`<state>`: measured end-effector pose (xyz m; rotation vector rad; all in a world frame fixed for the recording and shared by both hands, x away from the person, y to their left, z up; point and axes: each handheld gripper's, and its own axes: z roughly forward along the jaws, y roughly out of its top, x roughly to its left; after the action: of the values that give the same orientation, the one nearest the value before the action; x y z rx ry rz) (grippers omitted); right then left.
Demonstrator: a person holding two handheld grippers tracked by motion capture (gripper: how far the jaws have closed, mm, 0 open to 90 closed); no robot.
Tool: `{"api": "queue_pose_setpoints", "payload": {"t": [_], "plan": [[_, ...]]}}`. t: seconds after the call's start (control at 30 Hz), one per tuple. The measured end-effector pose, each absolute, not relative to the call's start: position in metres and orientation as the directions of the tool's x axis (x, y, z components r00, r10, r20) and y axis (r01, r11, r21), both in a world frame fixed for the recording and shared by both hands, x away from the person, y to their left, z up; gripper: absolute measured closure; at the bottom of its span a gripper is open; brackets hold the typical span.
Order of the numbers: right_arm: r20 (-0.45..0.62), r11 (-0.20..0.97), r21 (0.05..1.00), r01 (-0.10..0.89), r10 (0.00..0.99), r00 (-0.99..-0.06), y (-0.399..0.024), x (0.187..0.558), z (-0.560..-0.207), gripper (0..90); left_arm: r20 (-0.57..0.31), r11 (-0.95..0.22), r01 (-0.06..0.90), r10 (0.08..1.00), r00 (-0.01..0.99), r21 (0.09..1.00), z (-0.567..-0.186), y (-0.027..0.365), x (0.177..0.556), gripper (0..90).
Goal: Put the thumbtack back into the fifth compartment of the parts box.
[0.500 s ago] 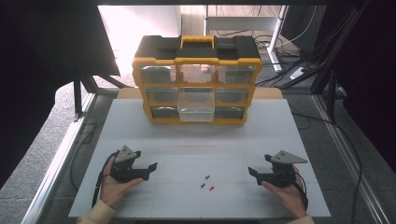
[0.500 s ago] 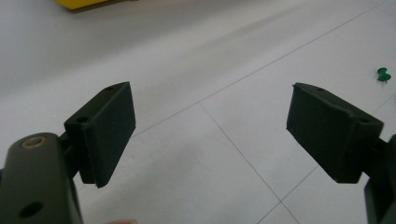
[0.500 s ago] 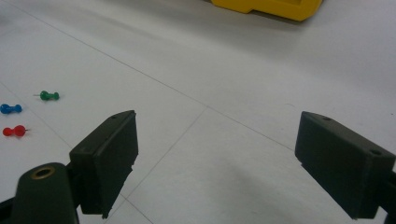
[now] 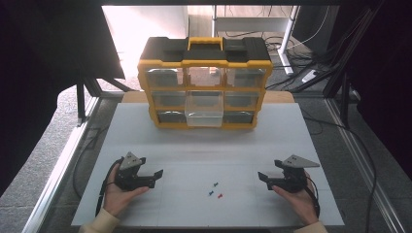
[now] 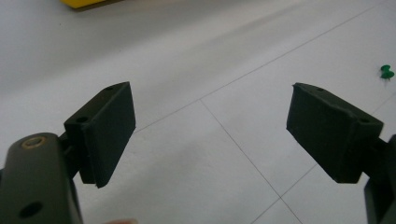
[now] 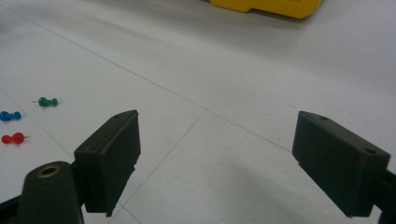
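Left gripper (image 4: 154, 175) low at the table's (image 4: 204, 145) near left, held in a hand (image 4: 119, 191), jaws pointing right toward the centre. Jaws stand wide apart with only bare table between them; nothing held. In the left gripper view one green pin (image 5: 386, 72) sits at the right edge, close to the frame border; its point is too small to make out there.

Three pins lie near the table's front centre, between the two grippers and well apart from both: green pin (image 4: 215, 184) farthest back, blue pin (image 4: 211, 192) just left and nearer, red pin (image 4: 219, 196) nearest. From above they are mere specks; axis unreadable. In the right gripper view the green pin (image 6: 46, 101) lies on its side, long axis roughly across the frame, needle to the left. Blue pin (image 6: 9, 115) is cut off at the left edge. Red pin (image 6: 14, 138) lies flat, needle to the right.

Organizer (image 4: 204, 82) at the back centre, one middle drawer (image 4: 204, 109) pulled out; contents unreadable.

Right gripper (image 4: 265, 178) at near right, jaws pointing left, wide apart, empty.
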<state>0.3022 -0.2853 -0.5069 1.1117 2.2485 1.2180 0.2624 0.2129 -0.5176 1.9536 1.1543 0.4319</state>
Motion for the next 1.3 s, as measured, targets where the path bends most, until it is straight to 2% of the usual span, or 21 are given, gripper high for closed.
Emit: {"api": "queue_pose_setpoints", "payload": {"t": [0.53,0.9,1.3], "plan": [[0.039,0.339,0.817,0.467,0.775,-0.630,-0.283,0.300,-0.507,16.9,-0.088,-0.289,0.550,0.824,0.560,0.784,-0.512,0.208,0.260,15.9],[0.037,0.341,0.819,0.462,0.772,-0.635,-0.282,0.300,-0.507,17.1,-0.148,-0.302,0.565,0.774,0.615,0.768,-0.501,0.195,0.265,15.7],[0.031,0.347,0.815,0.465,0.775,-0.632,-0.281,0.301,-0.507,17.4,-0.164,-0.337,0.566,0.736,0.656,0.752,-0.494,0.178,0.273,14.8]]}}
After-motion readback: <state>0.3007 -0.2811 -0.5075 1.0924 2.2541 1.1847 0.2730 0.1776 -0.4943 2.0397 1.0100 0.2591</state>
